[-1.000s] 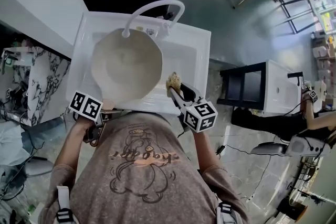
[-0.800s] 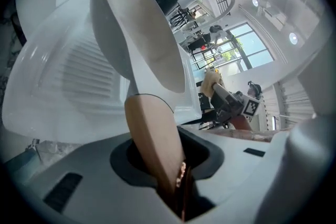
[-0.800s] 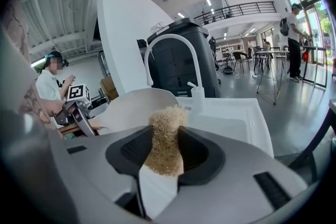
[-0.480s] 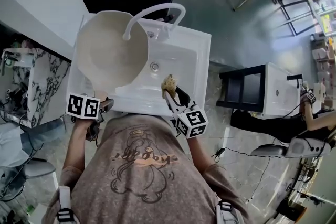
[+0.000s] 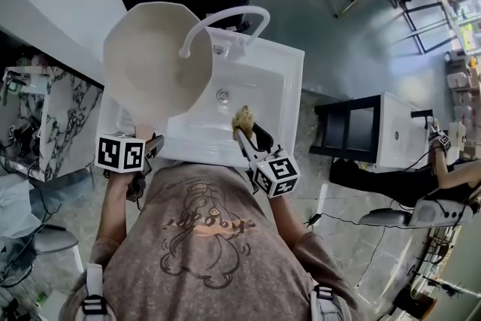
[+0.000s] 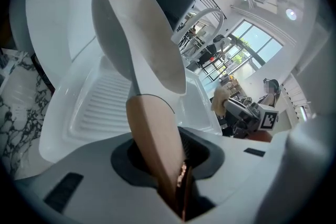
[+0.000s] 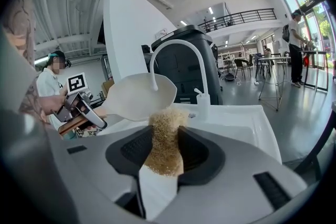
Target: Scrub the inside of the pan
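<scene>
White sink (image 5: 279, 77) fills the middle of the frame, the biggest thing here, with its ribbed draining board (image 6: 100, 105) lying just below and ahead of the left tool (image 6: 174, 173).

Now the pan (image 5: 146, 60): cream, wide, lifted clear of the sink and tipped on its side. It hangs straight out ahead of the left tool, over the draining board and the sink's back left corner. From the right tool (image 7: 164, 152) it sits ahead and to the left, hollow side showing in that tool's view.

The curved white tap (image 5: 222, 11) arches up beyond the right tool, its spout crossing in front of the pan's rim.

Left tool: jaws closed tight on the pan's wooden handle (image 6: 155, 139), which runs up from between them to the pan's body.

Right tool: jaws pinched on a tan, coarse scrubbing pad (image 5: 242, 117), its tuft sticking out past the tips. It hovers over the sink's near edge, well apart from the pan, with the drain (image 5: 223, 95) just ahead of it. Pad and pan are not touching.
</scene>
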{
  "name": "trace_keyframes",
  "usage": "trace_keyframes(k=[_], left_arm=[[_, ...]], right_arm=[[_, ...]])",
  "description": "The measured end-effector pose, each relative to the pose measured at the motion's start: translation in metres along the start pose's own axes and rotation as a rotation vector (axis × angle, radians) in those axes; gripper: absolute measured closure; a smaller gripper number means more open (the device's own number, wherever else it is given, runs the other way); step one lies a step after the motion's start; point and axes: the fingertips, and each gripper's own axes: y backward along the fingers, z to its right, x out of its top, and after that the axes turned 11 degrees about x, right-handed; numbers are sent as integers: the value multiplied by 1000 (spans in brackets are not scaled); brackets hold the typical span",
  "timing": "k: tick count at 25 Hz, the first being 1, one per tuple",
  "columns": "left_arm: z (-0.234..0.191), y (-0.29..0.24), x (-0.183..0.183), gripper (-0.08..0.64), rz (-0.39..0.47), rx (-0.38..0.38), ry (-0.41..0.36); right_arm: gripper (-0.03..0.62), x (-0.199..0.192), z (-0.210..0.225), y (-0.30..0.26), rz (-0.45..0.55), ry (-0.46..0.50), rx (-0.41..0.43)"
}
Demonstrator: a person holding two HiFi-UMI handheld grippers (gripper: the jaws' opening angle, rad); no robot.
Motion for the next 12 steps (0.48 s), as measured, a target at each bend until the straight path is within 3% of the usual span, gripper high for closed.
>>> trace_keyframes(k=[12], left_arm=[[1, -6, 10, 445, 4, 52, -45]], right_arm=[[428, -11, 2, -5, -9, -69, -27]])
